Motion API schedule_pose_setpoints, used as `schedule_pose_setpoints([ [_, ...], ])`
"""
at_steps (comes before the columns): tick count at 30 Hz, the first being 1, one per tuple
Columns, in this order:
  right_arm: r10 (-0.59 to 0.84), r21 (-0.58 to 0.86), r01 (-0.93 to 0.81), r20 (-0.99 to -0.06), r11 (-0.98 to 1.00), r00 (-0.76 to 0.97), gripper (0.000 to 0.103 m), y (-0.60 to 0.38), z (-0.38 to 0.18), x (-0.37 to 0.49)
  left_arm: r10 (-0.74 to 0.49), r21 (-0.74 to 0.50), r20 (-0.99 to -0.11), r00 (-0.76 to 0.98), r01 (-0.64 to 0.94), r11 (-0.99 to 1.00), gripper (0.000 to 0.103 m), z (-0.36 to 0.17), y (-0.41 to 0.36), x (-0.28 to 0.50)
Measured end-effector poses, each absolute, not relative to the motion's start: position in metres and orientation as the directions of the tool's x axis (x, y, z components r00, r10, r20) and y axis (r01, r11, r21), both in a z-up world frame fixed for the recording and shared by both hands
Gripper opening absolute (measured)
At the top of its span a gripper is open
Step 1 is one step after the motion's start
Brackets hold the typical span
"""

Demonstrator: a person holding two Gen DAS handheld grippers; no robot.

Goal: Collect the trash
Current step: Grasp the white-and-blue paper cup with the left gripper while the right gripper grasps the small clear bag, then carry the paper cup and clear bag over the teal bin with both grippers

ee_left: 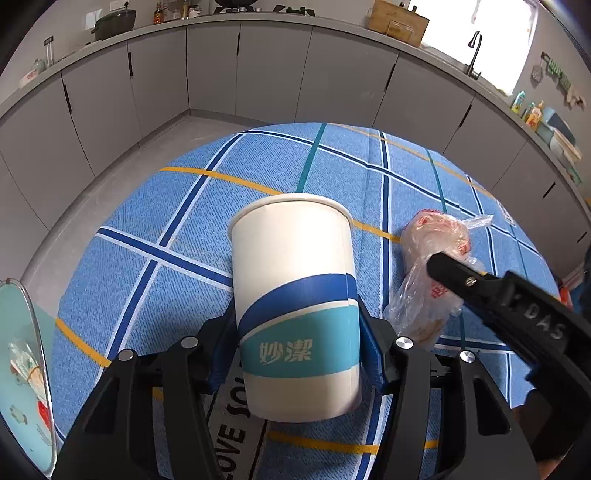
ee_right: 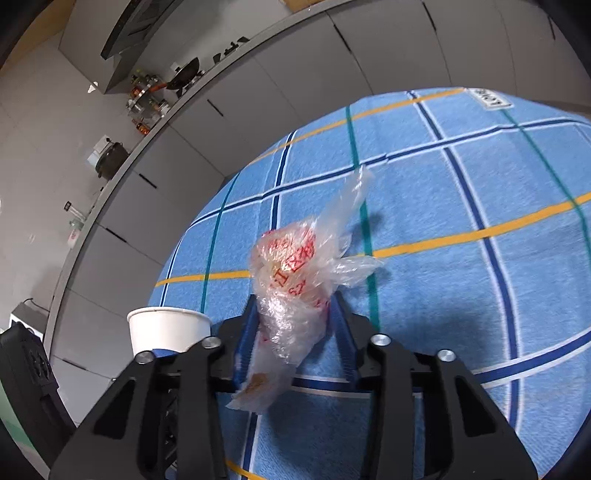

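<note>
My left gripper [ee_left: 297, 354] had its fingers clamped on the white paper cup with blue and teal bands [ee_left: 295, 295] – upright above the blue checked table [ee_left: 177, 221]. My right gripper [ee_right: 293, 339] seemingly pinched the crumpled clear plastic bag with red print [ee_right: 295, 288] beside it.

Grey cabinets [ee_left: 273, 70] run beneath a cluttered counter [ee_left: 207, 20] along the walls. Daylight pours through a window [ee_left: 480, 40] above a tap [ee_left: 474, 55]. The floor [ee_left: 122, 177] is grey.
</note>
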State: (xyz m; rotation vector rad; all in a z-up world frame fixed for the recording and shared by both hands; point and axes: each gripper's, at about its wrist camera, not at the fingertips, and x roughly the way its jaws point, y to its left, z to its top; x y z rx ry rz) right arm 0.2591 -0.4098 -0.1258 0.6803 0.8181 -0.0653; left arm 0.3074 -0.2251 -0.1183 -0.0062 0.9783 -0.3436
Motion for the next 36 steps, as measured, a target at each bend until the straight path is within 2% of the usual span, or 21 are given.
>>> schedule_pose_setpoints([
  [5, 0.188, 0.524, 0.3, -0.688, 0.797, 0.701, 0.029, -0.407, -0.122, 0.253, -0.278, -0.15, -0.809, 0.518, 0.277, 0.949, 0.055, -0.115, -0.22, 0.304],
  [20, 0.095, 0.417, 0.255, -0.656, 0.872, 0.749, 0.028, -0.377, -0.082, 0.192, -0.248, -0.095, -0.787, 0.565, 0.285, 0.954, 0.055, -0.087, -0.193, 0.257],
  [36, 0.168, 0.42, 0.166, -0.65, 0.892, 0.742, 0.028, -0.323, -0.067, 0.149, -0.221, -0.091, -0.774, 0.594, 0.241, 0.966, 0.056, -0.069, -0.137, 0.206],
])
